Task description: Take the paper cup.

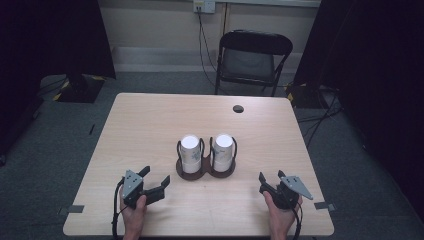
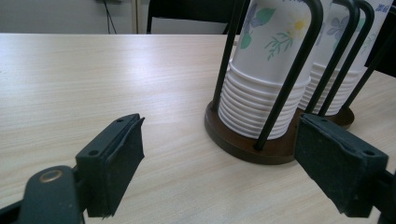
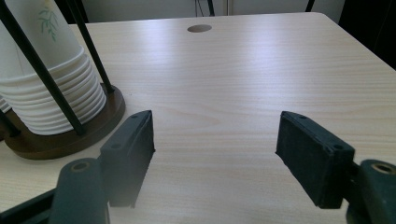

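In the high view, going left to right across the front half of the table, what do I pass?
Left black two-jaw gripper → left stack of white paper cups in the dark brown double cup holder → right stack of white paper cups → right black two-jaw gripper.

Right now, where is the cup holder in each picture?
High view: holder at the table's middle, between both grippers.
Left gripper view: holder right of centre, above the right jaw.
Right gripper view: holder at the left edge.
Shared landmark: the stacked white cups inside it.
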